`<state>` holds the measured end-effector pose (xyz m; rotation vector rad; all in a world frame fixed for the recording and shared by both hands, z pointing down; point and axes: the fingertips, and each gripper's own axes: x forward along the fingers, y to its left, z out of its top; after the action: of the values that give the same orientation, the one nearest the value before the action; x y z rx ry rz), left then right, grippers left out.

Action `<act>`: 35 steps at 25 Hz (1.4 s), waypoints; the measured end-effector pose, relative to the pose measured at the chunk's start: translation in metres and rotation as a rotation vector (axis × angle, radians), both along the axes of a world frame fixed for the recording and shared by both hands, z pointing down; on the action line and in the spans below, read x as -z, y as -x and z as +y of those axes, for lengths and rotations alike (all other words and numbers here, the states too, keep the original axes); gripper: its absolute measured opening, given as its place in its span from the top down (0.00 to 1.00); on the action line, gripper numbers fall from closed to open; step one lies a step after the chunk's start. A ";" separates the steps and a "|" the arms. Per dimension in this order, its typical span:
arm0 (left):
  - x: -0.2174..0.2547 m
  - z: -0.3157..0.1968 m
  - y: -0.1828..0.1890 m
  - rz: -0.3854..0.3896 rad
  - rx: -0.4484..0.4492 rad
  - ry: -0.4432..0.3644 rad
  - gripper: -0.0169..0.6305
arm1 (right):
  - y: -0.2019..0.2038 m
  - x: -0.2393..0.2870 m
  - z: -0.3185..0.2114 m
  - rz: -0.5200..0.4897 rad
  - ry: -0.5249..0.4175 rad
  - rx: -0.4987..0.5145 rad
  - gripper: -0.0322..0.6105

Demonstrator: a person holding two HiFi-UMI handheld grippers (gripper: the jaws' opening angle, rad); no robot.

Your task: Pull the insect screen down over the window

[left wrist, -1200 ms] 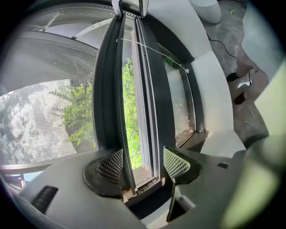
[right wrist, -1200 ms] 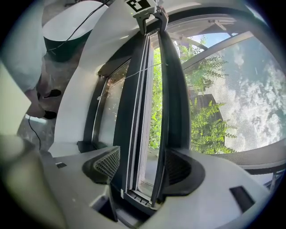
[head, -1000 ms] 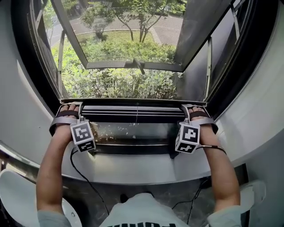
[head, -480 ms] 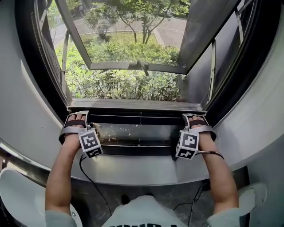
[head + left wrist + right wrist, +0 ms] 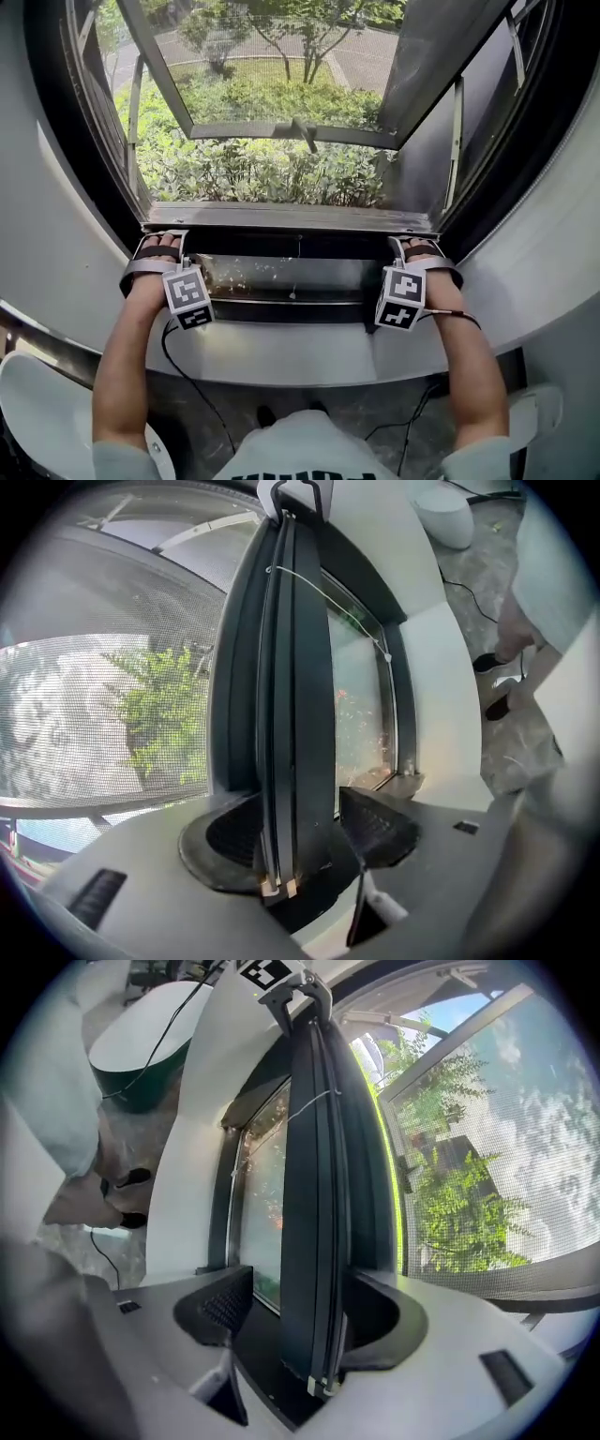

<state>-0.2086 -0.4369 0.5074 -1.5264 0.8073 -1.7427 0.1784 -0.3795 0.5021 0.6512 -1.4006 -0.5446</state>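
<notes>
Screen bar (image 5: 291, 217) sits lower than before, long axis level, just above lower frame rail (image 5: 281, 309). Left tongs (image 5: 295, 827), just closing, clamp one end; right tongs (image 5: 305, 1307) straddle the other, seemingly loose.

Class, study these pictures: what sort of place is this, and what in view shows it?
Indoors, probably a home or office room looking onto a garden. The signs are a pull-down screen bar across the opening, a sash swung outward, and bushes outside below.
</notes>
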 end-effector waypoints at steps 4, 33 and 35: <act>0.002 0.003 -0.001 0.010 -0.007 0.075 0.59 | 0.000 0.002 0.004 -0.013 0.094 -0.019 0.48; -0.001 -0.014 -0.003 0.070 -0.021 -0.167 0.61 | -0.003 -0.008 -0.026 0.001 -0.342 0.007 0.54; 0.004 -0.017 -0.005 0.071 -0.027 -0.201 0.67 | -0.004 -0.003 -0.027 0.010 -0.380 0.028 0.57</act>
<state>-0.2036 -0.4539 0.5035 -1.4638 0.9622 -1.5445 0.1824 -0.4067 0.5053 0.9309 -1.3082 -0.8463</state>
